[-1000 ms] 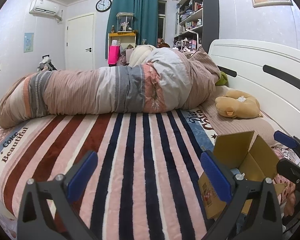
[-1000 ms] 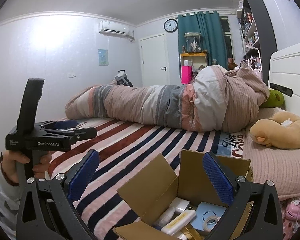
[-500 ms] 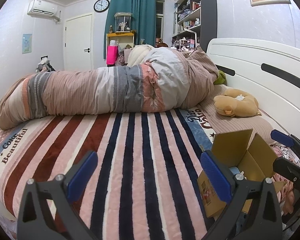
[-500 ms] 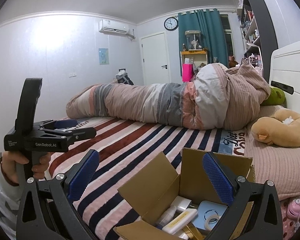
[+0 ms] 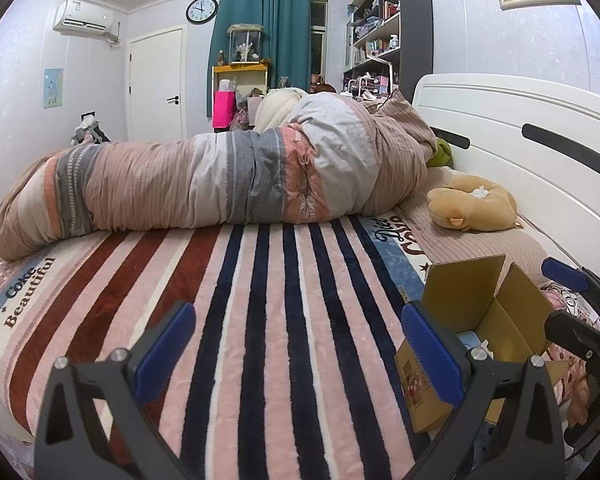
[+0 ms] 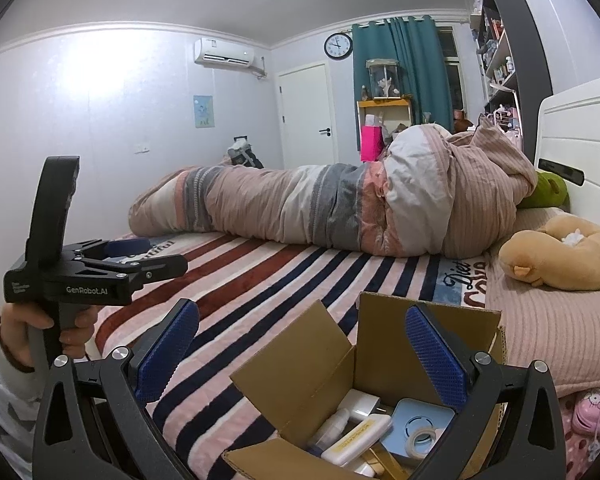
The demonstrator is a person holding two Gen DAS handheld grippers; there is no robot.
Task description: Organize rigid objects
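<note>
An open cardboard box (image 6: pixel 384 344) sits on the striped blanket near the bed's front right; it also shows in the left wrist view (image 5: pixel 460 300). Inside lie a pale blue case (image 6: pixel 420 420), a roll of tape (image 6: pixel 420 438), a cream tube (image 6: pixel 358 438) and a white bottle (image 6: pixel 334 426). My right gripper (image 6: pixel 300 352) is open and empty, hovering just above the box. My left gripper (image 5: pixel 298 346) is open and empty above the blanket, left of the box; its body (image 6: pixel 96 272) shows in the right wrist view.
A rolled duvet (image 5: pixel 220 176) lies across the bed's far side. A tan plush toy (image 5: pixel 472 208) rests on the pillow by the white headboard (image 5: pixel 520 152). The striped blanket (image 5: pixel 260 300) spreads between the grippers and the duvet. A pink slipper (image 6: pixel 594 412) lies at right.
Both grippers have drifted slightly; the views shift a little. Both stay open and empty, and the box and its contents have not moved.
</note>
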